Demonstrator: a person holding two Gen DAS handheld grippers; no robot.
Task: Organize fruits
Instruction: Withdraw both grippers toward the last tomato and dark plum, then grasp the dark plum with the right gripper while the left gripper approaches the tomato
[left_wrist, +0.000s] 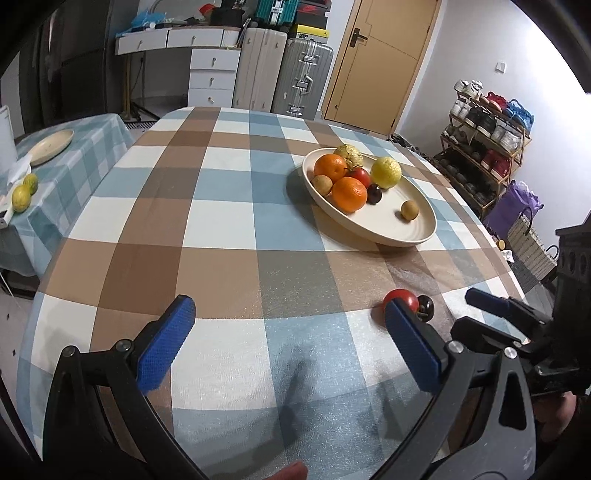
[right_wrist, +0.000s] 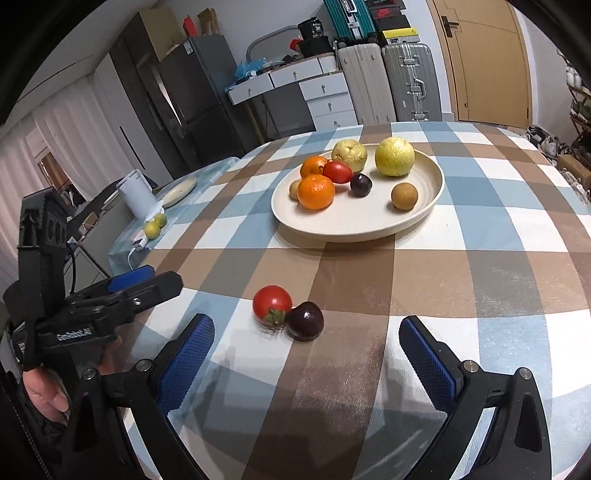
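Note:
A cream plate (right_wrist: 424, 210) (left_wrist: 406, 232) on the checked tablecloth holds two oranges (right_wrist: 316, 192), a tomato (right_wrist: 337, 172), two yellow-green fruits (right_wrist: 394, 156), a dark plum (right_wrist: 360, 184) and small brown fruits (right_wrist: 404, 196). A loose red tomato (right_wrist: 272, 303) (left_wrist: 402, 297) and a dark plum (right_wrist: 305, 320) (left_wrist: 425, 305) touch each other on the cloth. My right gripper (right_wrist: 306, 362) is open and empty, just short of the pair. My left gripper (left_wrist: 290, 332) is open and empty; its right finger partly hides the loose tomato. The right gripper also shows in the left wrist view (left_wrist: 484, 308).
A side table on the left holds an empty plate (left_wrist: 50, 147), two yellow-green fruits (left_wrist: 24, 192) and a white canister (right_wrist: 137, 197). Suitcases (left_wrist: 303, 75), drawers, a door and a shoe rack (left_wrist: 484, 144) stand beyond the table. The table's right edge is near the loose fruits.

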